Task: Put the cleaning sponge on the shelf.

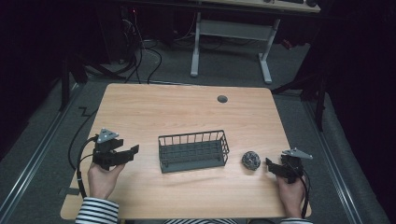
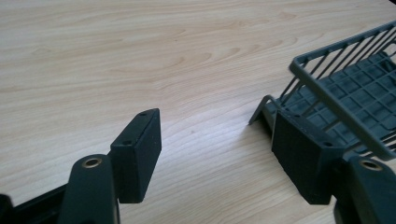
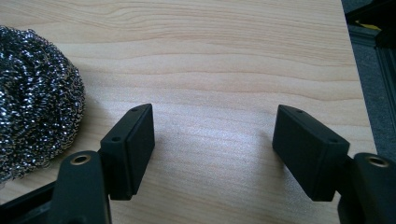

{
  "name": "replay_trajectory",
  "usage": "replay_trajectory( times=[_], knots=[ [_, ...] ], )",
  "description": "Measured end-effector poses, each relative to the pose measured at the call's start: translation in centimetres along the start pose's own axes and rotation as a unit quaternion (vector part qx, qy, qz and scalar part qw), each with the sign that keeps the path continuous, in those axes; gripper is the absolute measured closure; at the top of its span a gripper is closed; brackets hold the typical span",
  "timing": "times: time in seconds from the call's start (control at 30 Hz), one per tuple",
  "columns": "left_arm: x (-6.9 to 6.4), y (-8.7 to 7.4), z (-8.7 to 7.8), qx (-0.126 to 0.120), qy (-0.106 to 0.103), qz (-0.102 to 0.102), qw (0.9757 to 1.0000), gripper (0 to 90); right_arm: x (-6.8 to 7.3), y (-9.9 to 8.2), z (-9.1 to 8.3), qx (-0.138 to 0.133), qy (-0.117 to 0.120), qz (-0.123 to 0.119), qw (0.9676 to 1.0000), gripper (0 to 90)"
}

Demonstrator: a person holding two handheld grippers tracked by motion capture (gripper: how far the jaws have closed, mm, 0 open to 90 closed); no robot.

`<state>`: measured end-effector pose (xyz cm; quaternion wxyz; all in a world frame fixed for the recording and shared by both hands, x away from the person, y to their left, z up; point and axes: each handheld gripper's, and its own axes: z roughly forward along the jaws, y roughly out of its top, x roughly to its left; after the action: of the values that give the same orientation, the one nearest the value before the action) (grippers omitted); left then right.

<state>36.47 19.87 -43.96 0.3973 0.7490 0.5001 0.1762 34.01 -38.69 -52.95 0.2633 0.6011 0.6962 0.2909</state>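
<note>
High view: overhead, facing forward and down across the whole table [image 1: 140, 107]. Left gripper view: low, close, sharing the wire basket [image 2: 345, 88]. Right gripper view: low, close, sharing what looks like a steel scourer [image 3: 37, 102].

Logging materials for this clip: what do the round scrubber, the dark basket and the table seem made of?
Round silvery scouring ball: coiled steel wire, shiny glints. Dark grey slatted basket: probably moulded plastic or coated wire, matte finish. Light wood-grain tabletop: likely laminate, smooth printed grain.
</note>
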Motion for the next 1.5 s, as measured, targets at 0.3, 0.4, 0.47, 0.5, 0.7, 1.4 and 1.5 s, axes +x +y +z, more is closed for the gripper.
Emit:
replay_trajectory(
  times=[0.3, 0.4, 0.47, 0.5, 0.7, 1.4, 1.5],
  knots=[
    [1.8, -1.6, -0.2, -0.001, 0.012, -0.031, 0.9995, 33.8, 0.0, 0.0, 0.0, 0.0, 0.0, 0.0, 1.0, 30.0],
    [2.3, -2.3, -0.1, 0.001, 0.014, -0.04, 0.9991, 34.2, 0.0, 0.0, 0.0, 0.0, 0.0, 0.0, 1.0, 30.0],
    [2.6, -2.7, -0.1, 0.003, 0.018, -0.045, 0.9988, 34.1, 0.0, 0.0, 0.0, 0.0, 0.0, 0.0, 1.0, 30.0],
    [2.8, -2.9, -0.1, 0.003, 0.02, -0.047, 0.9987, 34.0, 0.0, 0.0, 0.0, -0.001, 0.0, 0.0, 1.0, 30.0],
    [3.5, -4.1, 0.1, 0.006, 0.023, -0.064, 0.9977, 33.8, 0.0, 0.0, 0.0, -0.001, 0.0, 0.0, 1.0, 30.0],
    [4.4, -6.9, 2.3, 0.015, 0.041, -0.085, 0.9954, 32.0, 0.0, 0.0, 0.0, -0.001, 0.001, 0.0, 1.0, 30.0],
    [4.3, -7.1, 2.6, 0.012, 0.049, -0.083, 0.9953, 31.8, 0.0, 0.0, 0.0, -0.001, 0.001, 0.0, 1.0, 30.0]
  ],
)
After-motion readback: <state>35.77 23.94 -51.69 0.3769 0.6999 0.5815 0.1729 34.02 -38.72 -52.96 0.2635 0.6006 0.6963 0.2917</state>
